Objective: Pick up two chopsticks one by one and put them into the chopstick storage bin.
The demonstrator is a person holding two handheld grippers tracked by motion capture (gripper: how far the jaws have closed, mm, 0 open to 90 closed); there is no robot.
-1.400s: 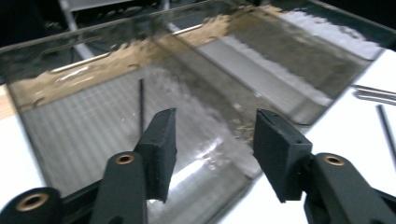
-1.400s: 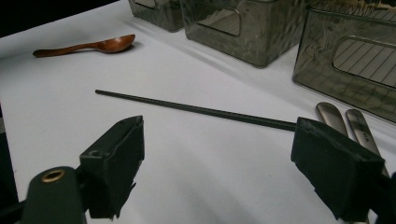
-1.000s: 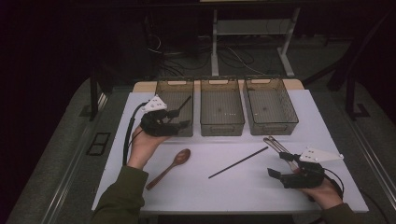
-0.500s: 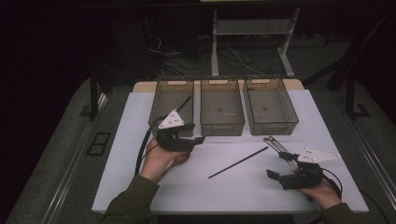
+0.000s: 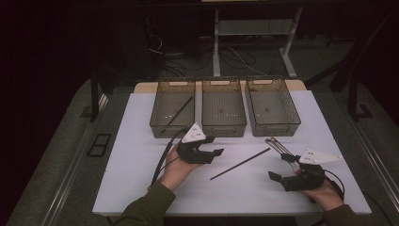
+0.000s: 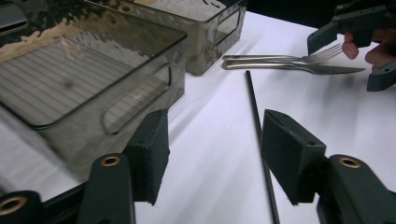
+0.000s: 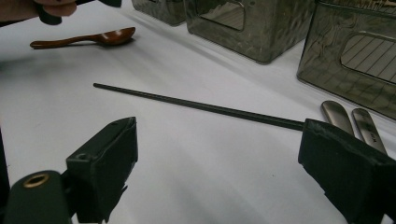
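Judging from how things lie, sorting cutlery into bins seems the job, barely begun. Nearest, at lower right of the high view, right gripper held low over the white table, jaws wide apart and empty, aimed toward the loose black chopstick lying at a slant in the lower middle of the frame. Just beyond that gripper, fork and knife side by side on the table, touching or nearly so, near the front corner of the right bin. Left of centre, left gripper held above the table, jaws also apart with nothing between them, the chopstick running on between them in its own view. Wooden spoon at upper left of the right gripper view, resting on the table under the left hand. Farthest, three clear bins in a row at mid-frame: left bin with one chopstick already inside, middle bin and right bin apparently bare. Done, then: likely one piece; left: chopstick, spoon, fork, knife.
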